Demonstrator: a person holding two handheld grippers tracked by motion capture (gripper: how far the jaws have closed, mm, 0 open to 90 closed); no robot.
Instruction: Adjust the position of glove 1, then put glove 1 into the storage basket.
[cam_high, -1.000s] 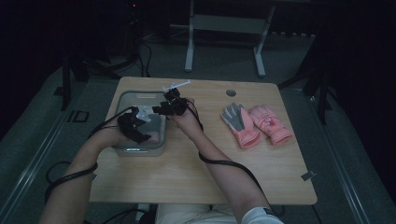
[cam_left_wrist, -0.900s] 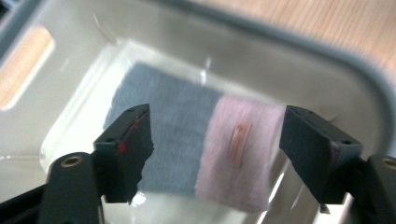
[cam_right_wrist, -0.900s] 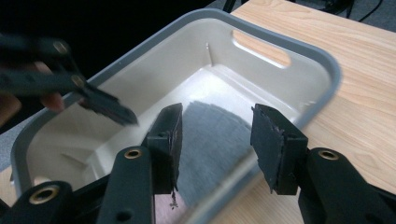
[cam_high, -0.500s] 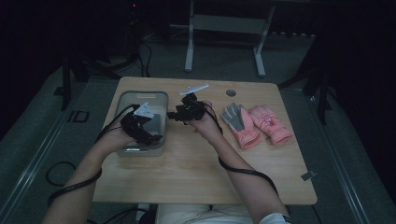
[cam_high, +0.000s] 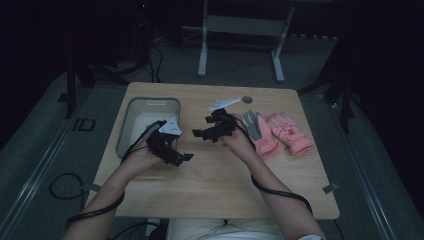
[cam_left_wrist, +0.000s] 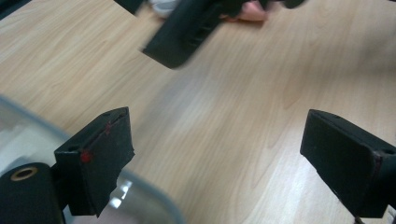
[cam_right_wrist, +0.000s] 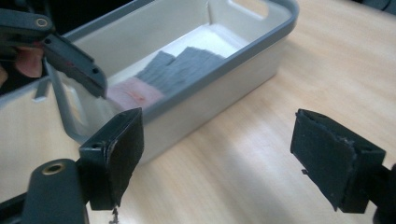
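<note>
Left gripper (cam_high: 172, 150) and right gripper (cam_high: 212, 127) over the surface (cam_high: 220, 180), jaws just opening, spread and empty, grey-and-pink glove (cam_right_wrist: 161, 77) inside the bin (cam_right_wrist: 224, 70) at ten o'clock, glove pair (cam_high: 275, 132) at three o'clock.

My table (cam_high: 210, 185) carries a bin (cam_high: 126, 125) on its left half, and a glove (cam_right_wrist: 159, 77) lies flat inside that bin. Two more gloves (cam_high: 280, 135) lie side by side on the right half, touching, I think. My left gripper (cam_high: 172, 150) sits just right of the bin's near corner; my right gripper (cam_high: 207, 131) is between the bin and the two gloves, well apart from the bin.
</note>
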